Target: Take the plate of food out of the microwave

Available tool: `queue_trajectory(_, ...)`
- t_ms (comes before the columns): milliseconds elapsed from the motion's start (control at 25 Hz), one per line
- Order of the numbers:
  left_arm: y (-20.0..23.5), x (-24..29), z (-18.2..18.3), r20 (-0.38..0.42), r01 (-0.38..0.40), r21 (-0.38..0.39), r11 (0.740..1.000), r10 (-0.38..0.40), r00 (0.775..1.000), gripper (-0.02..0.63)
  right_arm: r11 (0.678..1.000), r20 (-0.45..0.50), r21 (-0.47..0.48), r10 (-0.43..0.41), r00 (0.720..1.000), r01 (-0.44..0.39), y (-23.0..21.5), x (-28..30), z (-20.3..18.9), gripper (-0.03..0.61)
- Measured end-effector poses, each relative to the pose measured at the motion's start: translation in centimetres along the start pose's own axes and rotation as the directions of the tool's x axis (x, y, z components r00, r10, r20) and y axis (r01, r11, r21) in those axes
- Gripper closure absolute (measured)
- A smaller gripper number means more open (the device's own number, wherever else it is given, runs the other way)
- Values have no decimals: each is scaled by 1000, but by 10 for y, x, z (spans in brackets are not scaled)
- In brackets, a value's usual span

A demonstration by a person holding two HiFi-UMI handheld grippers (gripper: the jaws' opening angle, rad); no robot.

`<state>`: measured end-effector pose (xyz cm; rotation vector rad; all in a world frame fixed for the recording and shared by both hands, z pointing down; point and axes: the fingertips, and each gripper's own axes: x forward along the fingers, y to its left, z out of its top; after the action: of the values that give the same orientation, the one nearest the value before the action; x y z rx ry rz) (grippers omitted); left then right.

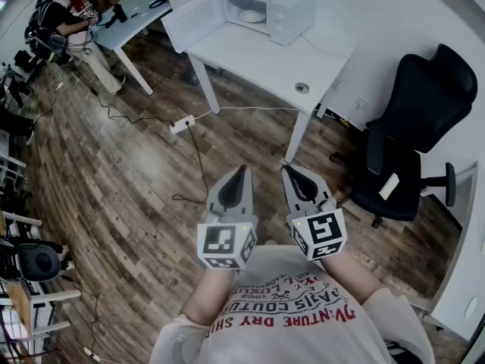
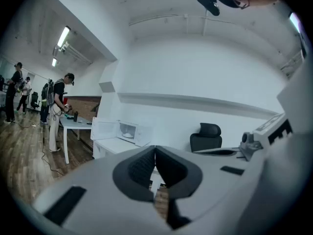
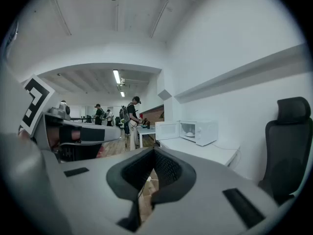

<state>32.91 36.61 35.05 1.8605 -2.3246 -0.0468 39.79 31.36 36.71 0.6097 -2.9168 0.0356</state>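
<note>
At 10 o'clock in the head view, a person (image 1: 53,14) at a far desk is partly cut off by the frame edge. My own arms run out of the bottom of the picture. What lies on the plate (image 1: 252,16) is too small to make out and shows only as a pale mound. The microwave (image 1: 261,7) stands at the far end of a white table (image 1: 258,55) at 12 o'clock. Its door (image 1: 189,23) is swung wide to the left, and the plate sits inside the cavity. My left gripper (image 1: 242,168) and right gripper (image 1: 286,169) hang side by side over the wood floor (image 1: 114,188), both clenched tip to tip with nothing between the jaws. The plate is well apart from both, ahead at 12 o'clock, with bare floor and the table's near edge between. A black office chair (image 1: 413,120) stands at 2 o'clock, beside the table.
</note>
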Motion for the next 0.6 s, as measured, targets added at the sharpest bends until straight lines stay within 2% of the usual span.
queue_trajectory(360,-5,11,-3,-13,18,-8,1000,-18,1000,606,1000,-1,-1,-1,1000,1,-9,4,-1,566)
queue_trajectory(600,-2,17,-8,-25,14,-29,999,-15,1000,606,997,16,80,-3,1000,2,-15,6,-4,566)
